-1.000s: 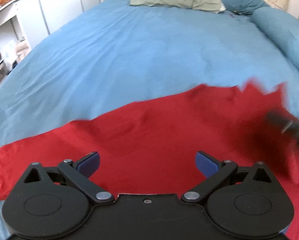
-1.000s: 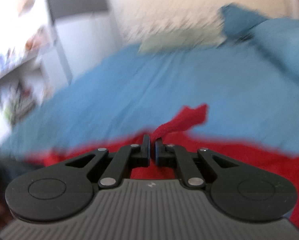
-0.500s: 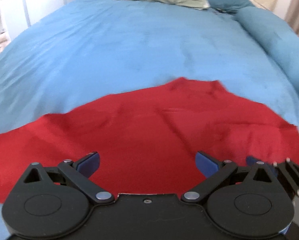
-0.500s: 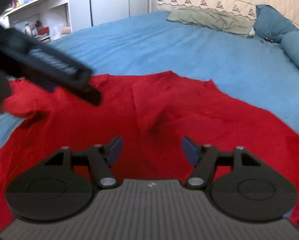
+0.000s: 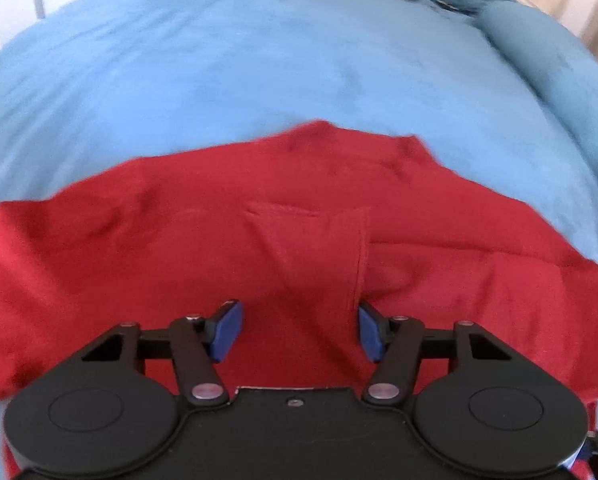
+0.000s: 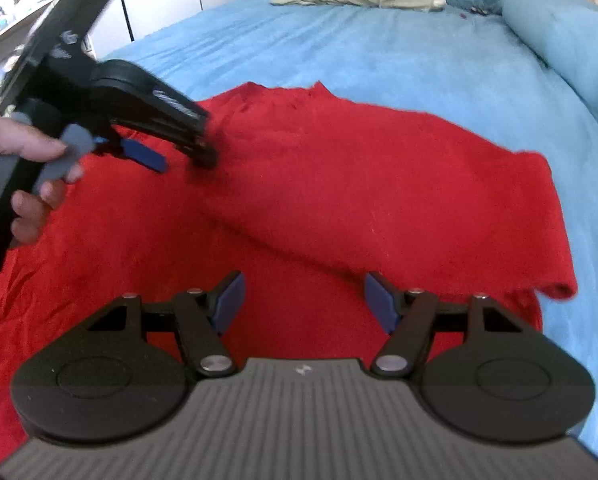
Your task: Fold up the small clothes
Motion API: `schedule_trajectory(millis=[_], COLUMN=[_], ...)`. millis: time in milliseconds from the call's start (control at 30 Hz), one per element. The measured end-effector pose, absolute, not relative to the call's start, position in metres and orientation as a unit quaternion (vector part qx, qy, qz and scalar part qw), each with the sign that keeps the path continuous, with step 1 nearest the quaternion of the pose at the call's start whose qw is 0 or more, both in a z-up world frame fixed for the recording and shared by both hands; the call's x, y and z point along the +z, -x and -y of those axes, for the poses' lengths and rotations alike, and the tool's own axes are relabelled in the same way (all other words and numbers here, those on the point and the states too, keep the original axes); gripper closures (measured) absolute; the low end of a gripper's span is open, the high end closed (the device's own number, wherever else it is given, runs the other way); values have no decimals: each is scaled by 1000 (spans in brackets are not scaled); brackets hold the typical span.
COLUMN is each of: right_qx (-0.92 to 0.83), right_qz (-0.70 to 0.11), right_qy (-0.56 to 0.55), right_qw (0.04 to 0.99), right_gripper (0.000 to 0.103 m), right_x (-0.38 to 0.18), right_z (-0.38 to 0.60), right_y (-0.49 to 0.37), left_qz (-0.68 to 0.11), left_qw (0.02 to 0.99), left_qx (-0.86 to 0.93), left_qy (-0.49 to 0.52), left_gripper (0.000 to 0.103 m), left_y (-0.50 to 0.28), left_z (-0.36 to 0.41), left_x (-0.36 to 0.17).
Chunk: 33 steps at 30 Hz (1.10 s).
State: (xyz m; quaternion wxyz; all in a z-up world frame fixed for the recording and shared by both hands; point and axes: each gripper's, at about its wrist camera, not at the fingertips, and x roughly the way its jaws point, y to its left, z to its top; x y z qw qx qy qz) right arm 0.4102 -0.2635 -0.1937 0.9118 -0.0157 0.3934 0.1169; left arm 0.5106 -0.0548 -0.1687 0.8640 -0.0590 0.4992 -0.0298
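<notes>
Evidently the red garment (image 6: 339, 184) was laid out across the near part of the bed (image 6: 379, 52), well short of the pillows at its head, so that it could be folded; the left hand-held gripper (image 5: 297, 330) was poised over a raised fold, its jaws just narrowed yet gripping nothing; the right hand-held gripper (image 6: 303, 300) was held open above the cloth, likewise empty.

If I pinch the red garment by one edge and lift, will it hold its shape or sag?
Probably sags: the red garment lies limp, with creases and a folded-over flap, so it looks floppy. It seems thin, likely light. On the soft blue bedspread it may bunch or drag rather than slide cleanly.
</notes>
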Motion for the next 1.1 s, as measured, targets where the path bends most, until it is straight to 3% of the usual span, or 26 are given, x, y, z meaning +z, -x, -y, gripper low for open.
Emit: schedule_trajectory(millis=[100, 233, 400, 433, 533, 567, 867, 1100], right_qx=[110, 104, 101, 100, 98, 96, 72, 30], right_qz=[-396, -398, -399, -400, -401, -401, -402, -400], right_qy=[20, 13, 9, 10, 9, 7, 13, -14], right_qw=[911, 911, 911, 911, 911, 911, 913, 916], right_gripper=[21, 21, 21, 21, 21, 21, 20, 17], right_x=[-195, -196, -196, -197, -196, -196, -191, -195], right_z=[267, 270, 273, 272, 273, 273, 285, 317], right_y=[-408, -407, -409, -413, -410, -411, -417, -441], left_qz=[-496, -484, -476, -474, -479, -480, -377, -399], left_qw=[864, 867, 869, 869, 868, 868, 921, 913], left_qx=[-16, -49, -50, -50, -45, -48, -12, 11], left_qy=[82, 106, 130, 136, 124, 120, 94, 87], left_gripper=[39, 31, 32, 41, 83, 91, 91, 91], left_y=[-501, -497, -502, -503, -506, -509, -489, -489], left_z=[30, 22, 29, 30, 34, 36, 8, -17], left_x=[-171, -175, -176, -176, -176, -176, -108, -136])
